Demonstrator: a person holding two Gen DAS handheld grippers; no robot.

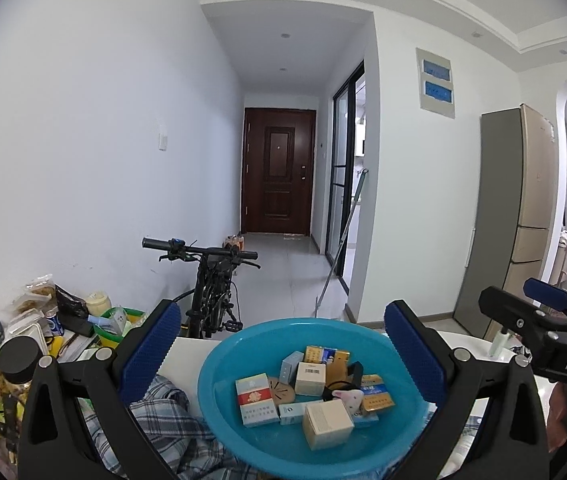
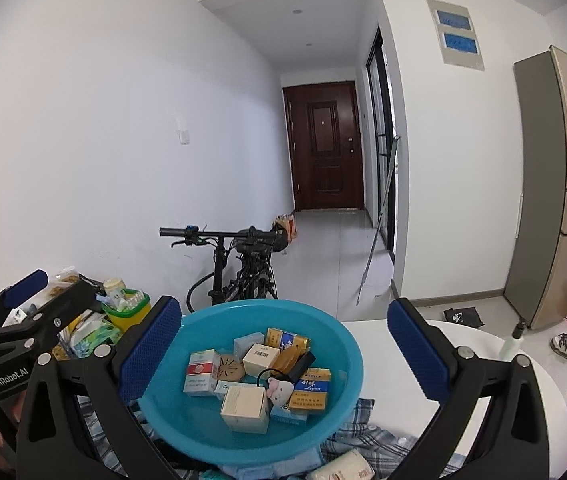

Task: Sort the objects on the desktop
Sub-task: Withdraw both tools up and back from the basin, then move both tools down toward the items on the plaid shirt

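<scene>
both grippers hover spread wide and empty, the left gripper (image 1: 283,360) and right gripper (image 2: 285,354) above the blue basin (image 1: 219,368) on the white table (image 2: 463,344). sorting looks barely begun; next calls for lowering onto 1 box. inside: small boxes (image 1: 257,400), a round wooden disc (image 2: 230,367), a plush keyring (image 2: 279,390).

Home (apartment hallway): entrance door (image 1: 278,170), parked bicycle (image 1: 211,284), fridge (image 1: 511,216), cluttered table (image 2: 483,360).

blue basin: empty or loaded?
Loaded. The blue basin holds a pile of small boxes, plus a round wooden disc and a small plush toy.
</scene>
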